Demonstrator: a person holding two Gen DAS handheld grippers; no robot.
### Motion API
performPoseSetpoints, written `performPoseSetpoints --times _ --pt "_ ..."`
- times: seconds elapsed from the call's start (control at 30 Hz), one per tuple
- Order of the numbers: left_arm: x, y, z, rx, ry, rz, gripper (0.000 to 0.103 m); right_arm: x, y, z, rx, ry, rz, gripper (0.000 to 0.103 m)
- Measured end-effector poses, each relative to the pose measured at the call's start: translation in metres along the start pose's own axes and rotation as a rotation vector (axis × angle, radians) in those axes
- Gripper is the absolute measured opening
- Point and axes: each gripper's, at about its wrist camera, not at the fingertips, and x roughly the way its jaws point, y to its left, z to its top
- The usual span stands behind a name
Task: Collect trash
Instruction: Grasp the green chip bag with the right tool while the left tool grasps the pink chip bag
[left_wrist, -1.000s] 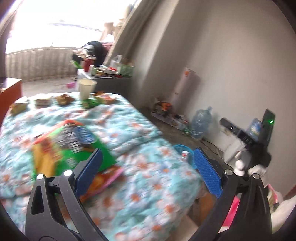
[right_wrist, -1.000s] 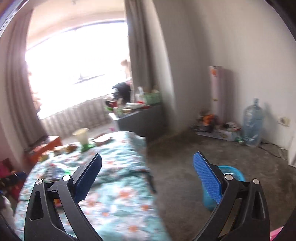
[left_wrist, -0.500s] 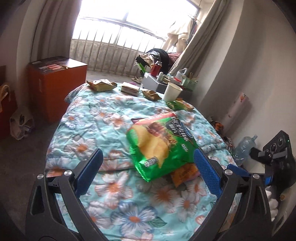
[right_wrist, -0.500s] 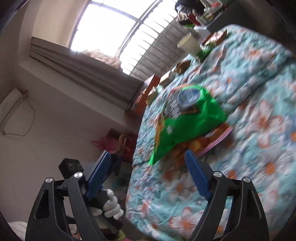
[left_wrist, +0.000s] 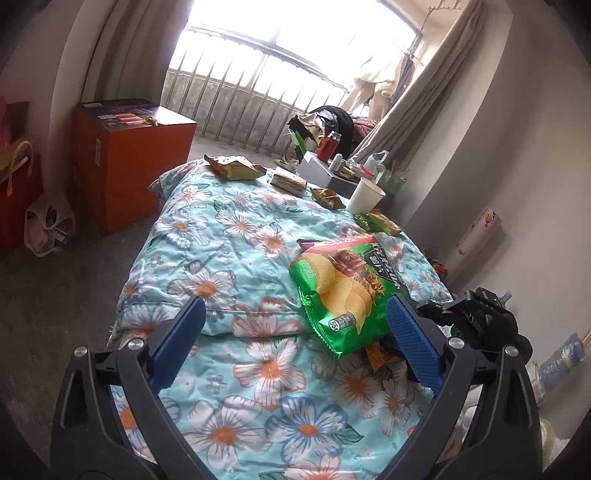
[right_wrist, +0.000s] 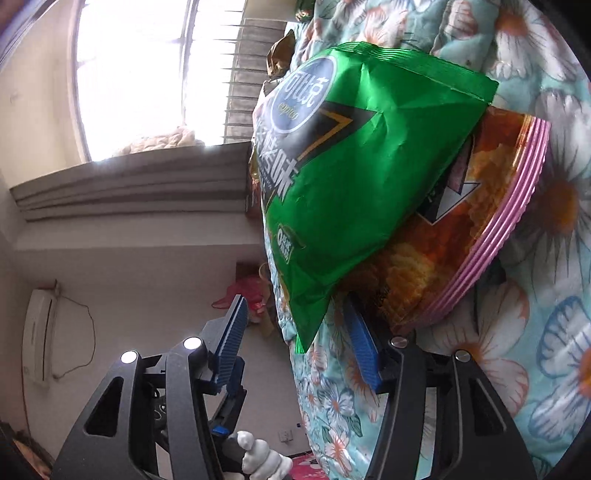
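A: Tongs first. The right gripper (right_wrist: 295, 343) has its jaws partway apart and they have just been closing, with the low corner of the green chip bag (right_wrist: 354, 177) hanging between them; the pads do not press it yet, as far as I can see.

B: And the left gripper (left_wrist: 295, 343)?

A: Released, jaws wide, nothing inside. The same bag lies ahead of it, just off its right-hand finger, on the floral quilt (left_wrist: 229, 266).

B: What sits under the bag?

A: An orange snack packet with a pink crimped edge (right_wrist: 480, 221), touching it from below, just past the right gripper's far finger.

B: So what could go wrong?

A: I'd judge the far finger may catch the quilt or the orange packet along with the foil, dragging both. Slick foil held only by a corner could also slip out.

B: Other trash?

A: A paper cup (left_wrist: 365, 195) and wrappers, well beyond both tongs.
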Motion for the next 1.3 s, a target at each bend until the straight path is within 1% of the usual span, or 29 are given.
performPoseSetpoints --times 0.1,0.17,0.23,0.27,0.3,0.37,0.47,0.53,0.6,0.7,0.77,0.8,0.87,0.93,0.97,1.03,1.1,1.17,1.23,1.3 --pt "0.000 0.000 0.000 -0.001 0.003 -0.009 0.094 -0.001 0.001 0.003 0.010 -0.023 -0.002 0.053" --pt "0.002 0.000 -0.002 0.002 0.008 -0.012 0.094 -0.001 0.000 0.003 0.026 -0.037 -0.010 0.047" --pt "0.003 -0.002 -0.003 0.005 0.013 -0.018 0.094 0.001 -0.005 0.005 0.054 -0.041 -0.013 0.034" --pt "0.003 -0.004 -0.005 0.006 0.017 -0.023 0.094 -0.003 -0.007 0.009 0.069 -0.041 -0.005 0.030" --pt "0.004 -0.005 -0.005 0.008 0.020 -0.027 0.094 -0.004 -0.010 0.011 0.086 -0.041 0.009 0.023" --pt "0.004 -0.009 -0.007 0.014 0.025 -0.031 0.094 -0.007 -0.011 0.013 0.084 -0.038 0.039 0.020" --pt "0.006 -0.014 -0.009 0.013 0.040 -0.036 0.094 -0.018 -0.006 0.016 0.054 -0.027 0.111 0.015" --pt "0.008 -0.016 -0.010 0.009 0.052 -0.041 0.094 -0.034 0.000 0.019 0.008 -0.026 0.140 0.012" --pt "0.010 -0.022 -0.010 0.012 0.063 -0.055 0.094 -0.055 0.006 0.022 -0.039 -0.040 0.157 0.010" --pt "0.014 -0.032 -0.010 0.028 0.076 -0.071 0.094 -0.102 0.010 0.024 -0.105 -0.069 0.187 0.009" --pt "0.020 -0.038 -0.010 0.037 0.094 -0.081 0.094 -0.139 0.010 0.024 -0.156 -0.088 0.188 0.009" --pt "0.025 -0.043 -0.011 0.042 0.106 -0.087 0.094 -0.159 0.008 0.024 -0.179 -0.106 0.174 0.008" --pt "0.036 -0.052 -0.011 0.043 0.136 -0.101 0.094 -0.184 0.003 0.027 -0.210 -0.110 0.154 0.008" --pt "0.048 -0.057 -0.012 0.031 0.165 -0.115 0.094 -0.212 -0.008 0.030 -0.201 -0.141 0.113 0.008" --pt "0.057 -0.062 -0.013 0.019 0.189 -0.130 0.094 -0.223 -0.016 0.031 -0.189 -0.137 0.110 0.008" --pt "0.072 -0.066 -0.014 -0.007 0.229 -0.145 0.094 -0.239 -0.036 0.034 -0.131 -0.157 0.104 0.008" --pt "0.091 -0.070 -0.018 -0.034 0.293 -0.168 0.094 -0.251 -0.056 0.037 -0.075 -0.167 0.111 0.009" --pt "0.110 -0.075 -0.022 -0.035 0.349 -0.152 0.094 -0.259 -0.070 0.037 -0.046 -0.176 0.113 0.009" --pt "0.124 -0.079 -0.024 -0.029 0.380 -0.144 0.094 -0.259 -0.078 0.042 -0.031 -0.177 0.113 0.009" --pt "0.141 -0.079 -0.025 -0.060 0.431 -0.137 0.094 -0.259 -0.084 0.044 -0.029 -0.172 0.105 0.009"
